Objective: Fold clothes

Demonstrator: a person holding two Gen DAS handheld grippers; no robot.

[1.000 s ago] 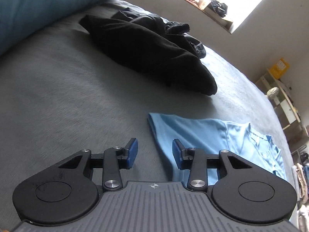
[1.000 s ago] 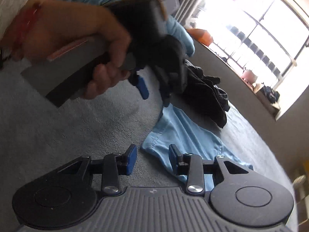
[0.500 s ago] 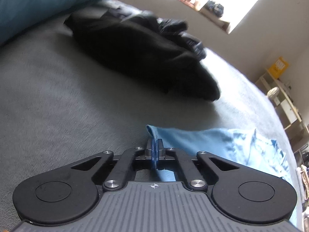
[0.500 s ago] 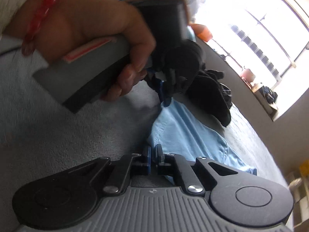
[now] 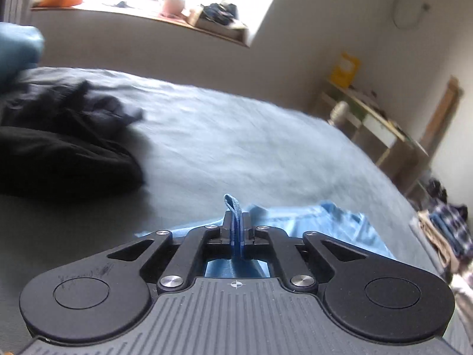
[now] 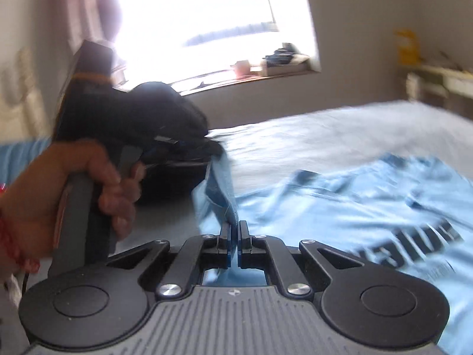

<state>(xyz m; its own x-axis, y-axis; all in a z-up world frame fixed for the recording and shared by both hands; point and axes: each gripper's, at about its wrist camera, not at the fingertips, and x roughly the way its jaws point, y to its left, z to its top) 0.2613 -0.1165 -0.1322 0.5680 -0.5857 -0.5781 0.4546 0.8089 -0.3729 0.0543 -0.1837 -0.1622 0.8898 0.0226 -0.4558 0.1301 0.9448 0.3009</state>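
Observation:
A light blue t-shirt (image 6: 354,207) with dark lettering lies spread on the grey bed (image 6: 325,130). My right gripper (image 6: 235,230) is shut on an edge of the shirt, lifted off the bed. A strip of that edge runs up to my left gripper (image 6: 212,151), held by a hand (image 6: 97,183) at the left of the right wrist view. In the left wrist view my left gripper (image 5: 236,222) is shut on a fold of the blue t-shirt (image 5: 325,219), with a cloth tab sticking out above the pads.
A heap of black clothes (image 5: 59,148) lies on the bed (image 5: 236,148) to the left. A blue pillow (image 5: 17,47) is at the far left. A window sill (image 5: 177,20) with small items runs behind; shelves (image 5: 378,130) and piled clothes (image 5: 443,224) stand right of the bed.
Both grippers went from open to shut on the shirt's edge, then lifted it. Both views have swung up and right, towards the window and shelves.

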